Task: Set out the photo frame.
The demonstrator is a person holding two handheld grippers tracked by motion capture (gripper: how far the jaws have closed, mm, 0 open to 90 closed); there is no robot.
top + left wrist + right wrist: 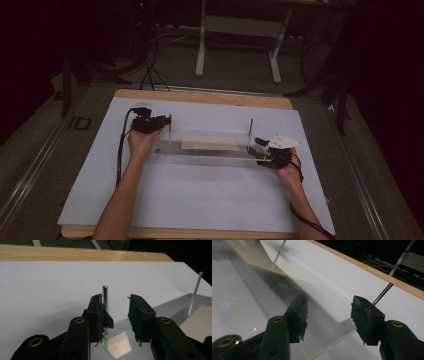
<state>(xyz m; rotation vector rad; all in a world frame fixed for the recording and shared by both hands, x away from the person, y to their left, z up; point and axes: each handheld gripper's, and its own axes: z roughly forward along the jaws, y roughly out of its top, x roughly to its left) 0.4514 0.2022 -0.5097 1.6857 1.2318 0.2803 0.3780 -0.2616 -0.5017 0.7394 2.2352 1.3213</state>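
Note:
A clear plastic plate [200, 154] lies on a white sheet [200, 195] and carries a pale card [210, 141]. Two thin metal rods stand upright at its far corners, the left rod [170, 129] and the right rod [250, 131]. My left gripper [166, 123] is at the left rod. In the left gripper view the left gripper [117, 312] is open, and that rod [105, 297] stands just behind the left pad, outside the gap. My right gripper [260, 150] is at the plate's right end. It is open [329, 315], with the plate's corner [348, 323] between the jaws and untouched.
The white sheet covers a wooden table [200, 96] whose far edge shows behind the plate. A white desk frame [240, 30] and cables [150, 65] stand on the floor beyond. The sheet in front of the plate is bare.

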